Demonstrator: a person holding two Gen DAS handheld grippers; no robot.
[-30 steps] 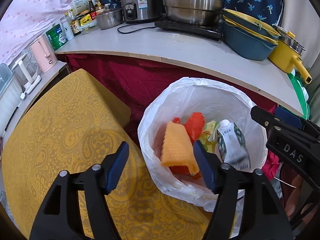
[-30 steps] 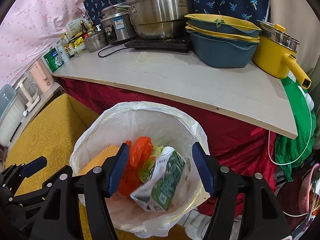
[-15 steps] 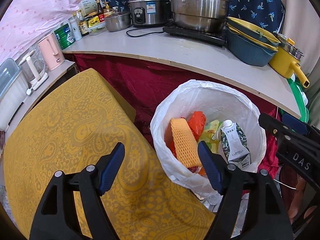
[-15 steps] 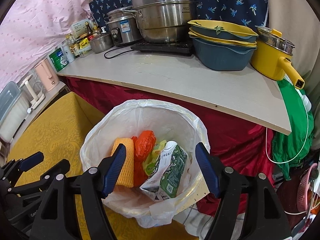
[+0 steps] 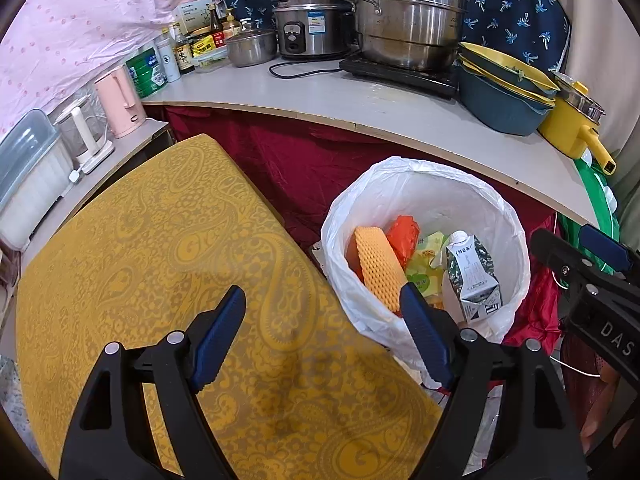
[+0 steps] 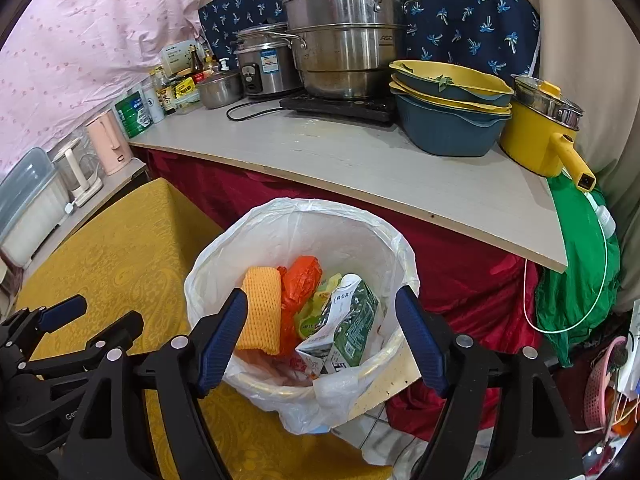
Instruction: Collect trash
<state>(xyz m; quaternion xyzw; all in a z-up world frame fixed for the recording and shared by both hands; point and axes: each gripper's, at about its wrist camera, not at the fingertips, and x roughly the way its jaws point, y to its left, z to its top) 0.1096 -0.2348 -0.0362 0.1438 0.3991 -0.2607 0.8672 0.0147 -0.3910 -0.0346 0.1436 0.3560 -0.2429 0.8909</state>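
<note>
A bin lined with a white bag [image 5: 496,208] [image 6: 304,216] stands on the floor between the yellow-clothed table and the counter. In it lie an orange foam net [image 5: 378,266] [image 6: 260,312], an orange wrapper [image 5: 402,232] [image 6: 300,280], a green-yellow packet [image 5: 424,276] and a green-white milk carton [image 5: 472,276] [image 6: 348,328]. My left gripper [image 5: 322,312] is open and empty above the table's right edge, beside the bin. My right gripper [image 6: 320,312] is open and empty, above the bin's near side; it also shows in the left wrist view [image 5: 580,256].
The yellow patterned table [image 5: 160,260] lies left of the bin. Behind is a grey counter [image 6: 360,156] over a red cloth, with steel pots [image 6: 340,40], stacked blue-yellow bowls [image 6: 448,112] and a yellow pot [image 6: 540,132]. Kettles [image 5: 120,100] stand far left. A green bag [image 6: 576,260] hangs at right.
Both grippers have drawn back and up from the bin, so it looks smaller and farther. The carton and foam net have settled in the bin. Both jaws stay open.
</note>
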